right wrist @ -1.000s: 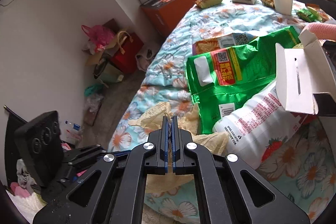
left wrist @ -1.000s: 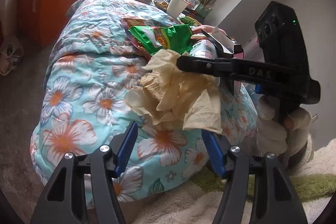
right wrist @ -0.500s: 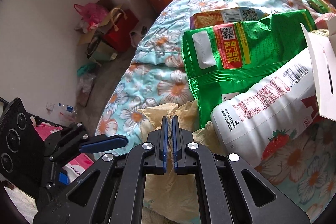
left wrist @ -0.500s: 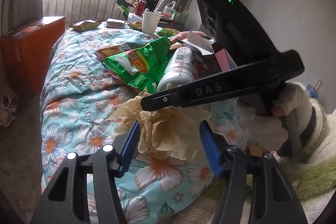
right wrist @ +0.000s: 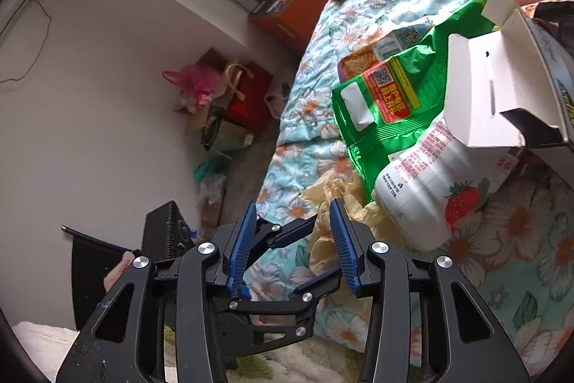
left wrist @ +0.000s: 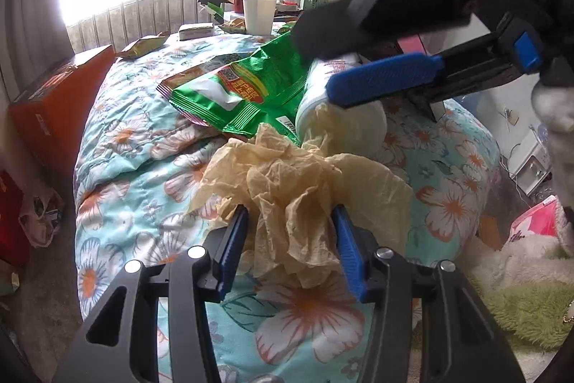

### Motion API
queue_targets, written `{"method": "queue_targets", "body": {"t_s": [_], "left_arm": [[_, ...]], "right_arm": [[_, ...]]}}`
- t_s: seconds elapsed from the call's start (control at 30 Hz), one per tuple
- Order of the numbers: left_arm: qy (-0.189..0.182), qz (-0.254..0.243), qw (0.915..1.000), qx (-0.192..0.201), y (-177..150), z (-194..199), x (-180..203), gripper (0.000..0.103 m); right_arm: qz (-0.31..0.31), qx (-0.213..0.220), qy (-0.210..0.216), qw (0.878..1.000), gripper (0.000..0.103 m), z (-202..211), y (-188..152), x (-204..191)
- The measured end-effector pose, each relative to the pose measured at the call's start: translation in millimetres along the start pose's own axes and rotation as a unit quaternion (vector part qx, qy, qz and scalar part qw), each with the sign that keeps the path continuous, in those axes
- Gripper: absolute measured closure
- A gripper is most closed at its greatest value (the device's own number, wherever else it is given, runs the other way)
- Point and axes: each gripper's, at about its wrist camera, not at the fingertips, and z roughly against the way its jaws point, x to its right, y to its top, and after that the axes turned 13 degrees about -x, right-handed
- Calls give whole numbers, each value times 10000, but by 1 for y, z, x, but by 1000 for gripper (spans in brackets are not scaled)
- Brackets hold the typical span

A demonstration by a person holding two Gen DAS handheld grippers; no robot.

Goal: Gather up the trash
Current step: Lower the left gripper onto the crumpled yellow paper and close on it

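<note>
A crumpled beige paper (left wrist: 290, 189) lies on the near edge of the floral quilt (left wrist: 143, 203). My left gripper (left wrist: 290, 239) straddles it. Its jaws are closing with the paper between the blue pads, which do not squeeze it. My right gripper (right wrist: 292, 239) hovers just above and behind the paper (right wrist: 333, 200). Its jaws are opening and nothing is between them. In the left wrist view the right gripper (left wrist: 319, 67) reaches in from the upper right. Beyond lie a green snack bag (left wrist: 244, 88), a white strawberry bottle (right wrist: 430, 189) and an open white carton (right wrist: 491, 88).
A paper cup (left wrist: 259, 15) and small wrappers (left wrist: 143, 45) sit at the quilt's far end. An orange box (left wrist: 53, 103) stands to the left, with bags (right wrist: 229, 96) on the floor by the wall. A green rug (left wrist: 520, 314) lies below on the right.
The right gripper, shut on the beige paper before, has opened and let it go. The left gripper has moved in around the paper, rolled, and narrowed its jaws.
</note>
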Motion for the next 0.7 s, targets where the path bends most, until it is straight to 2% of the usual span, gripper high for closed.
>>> {"method": "queue_targets", "body": {"t_s": [0.1, 0.27, 0.37, 0.47, 0.57, 0.7], "left_arm": [[125, -34, 9998, -117, 2, -6, 1, 56], [189, 59, 9998, -82, -2, 4, 3, 53], [290, 203, 9993, 70, -7, 18, -1, 39], [298, 275, 9990, 200, -15, 34, -3, 31], [382, 244, 9986, 282, -18, 47, 0, 31], [61, 60, 9981, 603, -10, 59, 11, 31]], "right_arm": [[-80, 333, 139, 9993, 61, 26, -5, 5], [-87, 770, -170, 9968, 60, 59, -12, 12], [-82, 822, -274, 9962, 60, 64, -16, 15], [-150, 826, -197, 9963, 61, 65, -20, 22], [-198, 848, -180, 9960, 61, 65, -21, 28], [-279, 934, -151, 9951, 61, 69, -22, 37]]}}
